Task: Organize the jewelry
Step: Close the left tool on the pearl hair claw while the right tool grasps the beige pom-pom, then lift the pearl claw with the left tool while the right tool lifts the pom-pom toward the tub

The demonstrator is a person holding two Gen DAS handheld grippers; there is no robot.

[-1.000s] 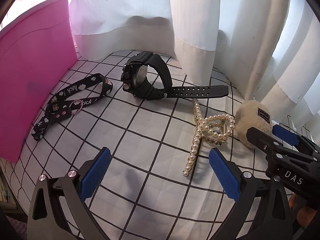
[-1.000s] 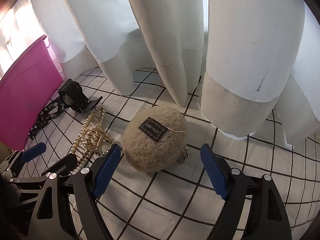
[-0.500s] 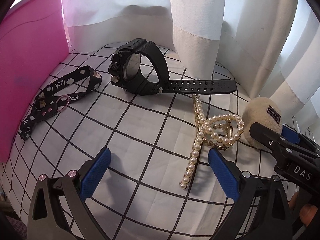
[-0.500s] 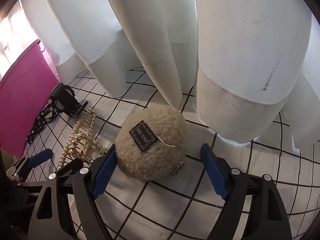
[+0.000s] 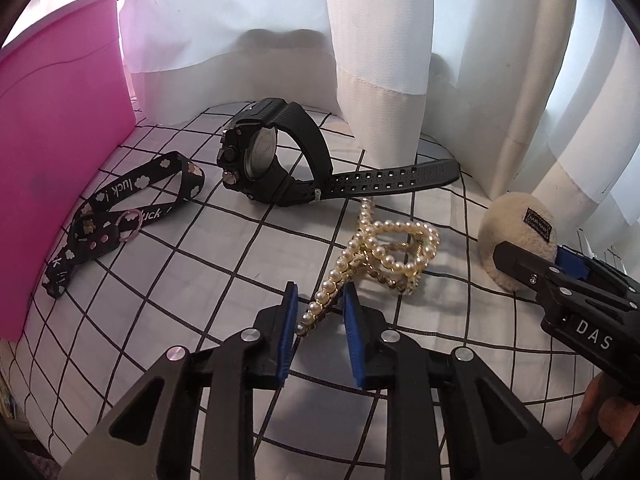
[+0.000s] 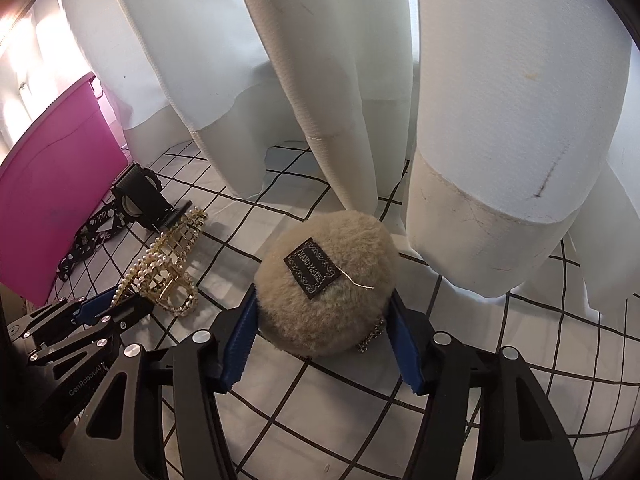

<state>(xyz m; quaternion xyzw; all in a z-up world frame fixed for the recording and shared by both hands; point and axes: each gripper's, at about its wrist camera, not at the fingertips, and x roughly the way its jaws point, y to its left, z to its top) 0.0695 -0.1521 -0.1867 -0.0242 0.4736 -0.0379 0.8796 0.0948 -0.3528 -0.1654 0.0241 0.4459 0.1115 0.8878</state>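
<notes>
Nothing sorted yet. Watch (image 5: 276, 160), lanyard (image 5: 120, 208), pearl clip (image 5: 384, 256) and pompom (image 6: 324, 280) all lie on the table (image 5: 200, 280) right of the pink bin (image 5: 52, 152). Left tongs (image 5: 318, 308) narrowed around the clip's tail. Right tongs (image 6: 324, 328) pressed against the pompom's sides. Both lifts pending; bin interior unseen.

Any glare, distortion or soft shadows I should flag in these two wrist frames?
Left wrist view: strong fisheye bends the grid cloth; backlit curtain is bright; soft shadow beside the pearl hair clip. Right wrist view: blown-out glare at the upper left above the pink bin; the fluffy pouch is sharp.
</notes>
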